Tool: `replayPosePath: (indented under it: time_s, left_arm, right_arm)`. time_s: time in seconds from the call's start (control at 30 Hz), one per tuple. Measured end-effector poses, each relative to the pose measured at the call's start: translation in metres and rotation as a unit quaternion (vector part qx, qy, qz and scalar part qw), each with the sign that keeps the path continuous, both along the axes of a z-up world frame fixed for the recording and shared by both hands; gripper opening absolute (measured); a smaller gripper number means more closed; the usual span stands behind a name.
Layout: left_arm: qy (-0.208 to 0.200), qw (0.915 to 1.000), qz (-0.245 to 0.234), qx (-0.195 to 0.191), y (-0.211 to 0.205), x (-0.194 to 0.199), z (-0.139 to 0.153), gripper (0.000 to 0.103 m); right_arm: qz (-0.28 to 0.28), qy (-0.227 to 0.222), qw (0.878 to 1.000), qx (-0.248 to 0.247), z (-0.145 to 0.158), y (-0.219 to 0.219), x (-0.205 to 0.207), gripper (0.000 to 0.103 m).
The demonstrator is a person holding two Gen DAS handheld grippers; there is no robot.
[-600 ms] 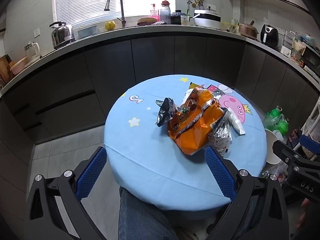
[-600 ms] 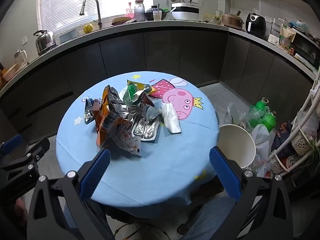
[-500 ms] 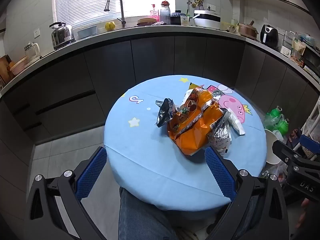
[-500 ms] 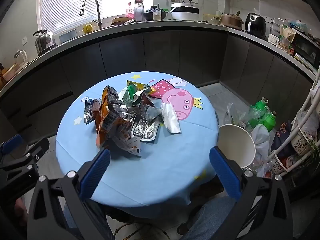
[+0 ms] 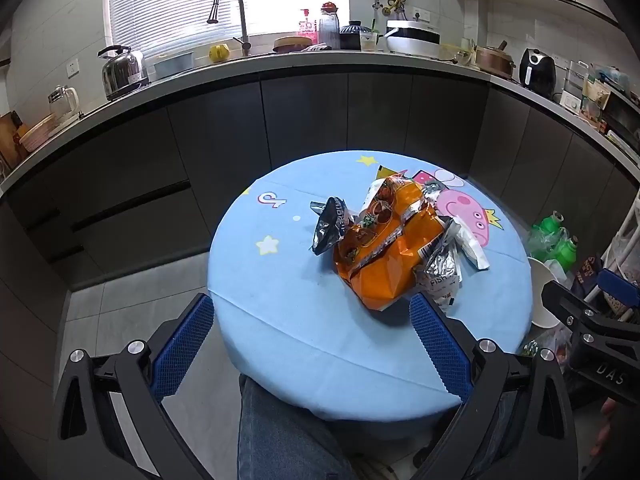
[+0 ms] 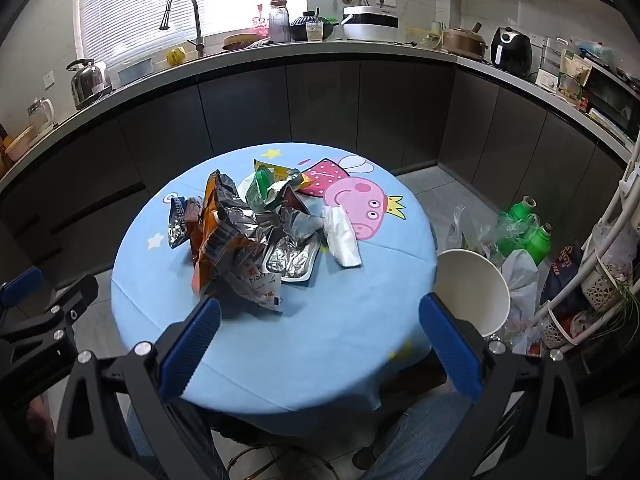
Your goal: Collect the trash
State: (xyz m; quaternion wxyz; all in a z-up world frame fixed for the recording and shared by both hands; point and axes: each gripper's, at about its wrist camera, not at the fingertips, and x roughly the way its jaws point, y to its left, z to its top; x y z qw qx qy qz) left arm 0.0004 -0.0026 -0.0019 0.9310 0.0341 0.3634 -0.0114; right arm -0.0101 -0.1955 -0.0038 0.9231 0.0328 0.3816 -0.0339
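Round table [image 6: 328, 344], blue cartoon cloth. All trash sits in one heap near its middle, on the side of the pig print away from the white bin [image 6: 472, 280]. The bin stands on the floor just beside the table edge, mouth open and tilted toward the table.

Left gripper [image 5: 308, 344]: released, jaws spread wide, nothing between them, hanging short of the near table edge. Right gripper [image 6: 320, 340]: likewise spread and empty, over the near edge, bin off to its outer side.

Items, largest first:

1. Orange snack bag [image 5: 384, 256]. Crumpled, puffed, foil-lined. Judged very light, springy, slick; likely to crackle and slip. Long axis runs from the near table edge up toward the pig print, torn mouth at the far end. Best hold: a pinched fold at the near corner, not the ballooned middle.
2. Foil tray [image 6: 294, 258]. Thin, shallow, lying flat against the heap's bin-side. Judged stiff but easily dented; take by the rim.
3. White wrapper [image 6: 340, 236]. Soft, limp, lying between tray and pig print, long axis pointing toward the near edge.
4. Green packet [image 6: 268, 186]. At the heap's far side, partly buried; orientation unclear.
5. Small dark sachet [image 5: 330, 228]. Stands tilted, touching the orange bag on the side away from the bin. Light; pinch its top seam.
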Motion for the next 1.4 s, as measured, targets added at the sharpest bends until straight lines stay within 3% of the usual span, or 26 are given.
replayPosePath:
  time_s: [1.4]
  left_arm:
    - [-0.004,1.0000,-0.002,0.001,-0.003,-0.004,0.012,0.094]
  right_arm:
    - [0.000,0.000,1.000,0.000,0.001,-0.001,0.000,0.100]
